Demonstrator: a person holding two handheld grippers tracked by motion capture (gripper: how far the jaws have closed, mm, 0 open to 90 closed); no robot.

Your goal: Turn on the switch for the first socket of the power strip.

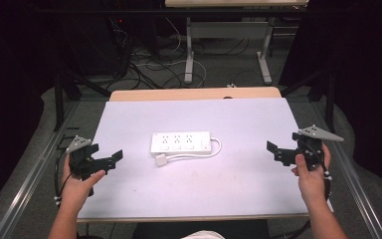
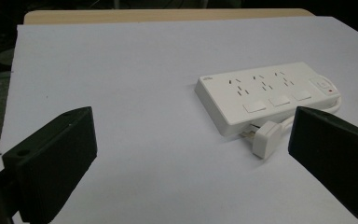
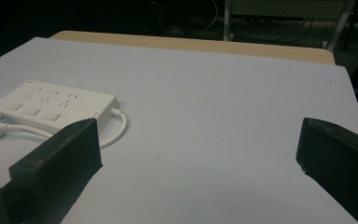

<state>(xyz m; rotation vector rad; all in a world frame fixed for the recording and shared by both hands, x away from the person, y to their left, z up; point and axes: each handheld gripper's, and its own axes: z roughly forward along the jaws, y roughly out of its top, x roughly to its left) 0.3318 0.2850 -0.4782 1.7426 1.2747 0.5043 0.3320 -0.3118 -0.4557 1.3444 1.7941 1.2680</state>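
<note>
A white power strip (image 1: 181, 144) with three outlet groups lies flat near the middle of the white-covered table (image 1: 204, 114). Its white plug (image 1: 161, 160) rests just in front of its left end, and its cord (image 1: 216, 148) loops round the right end. My left gripper (image 1: 107, 154) is held open at the table's left side, apart from the strip. In the left gripper view the strip (image 2: 265, 93) and plug (image 2: 266, 138) lie ahead to the right of the open gripper (image 2: 191, 158). My right gripper (image 1: 281, 145) stands open at the right side. Its own view has the strip (image 3: 51, 105) far left of the gripper (image 3: 198, 158).
The wooden table edge (image 1: 194, 93) shows beyond the white sheet. Behind it are another desk's legs (image 1: 189, 59) and loose cables (image 1: 149, 64) on the floor. Black frame posts (image 1: 58, 99) flank the table.
</note>
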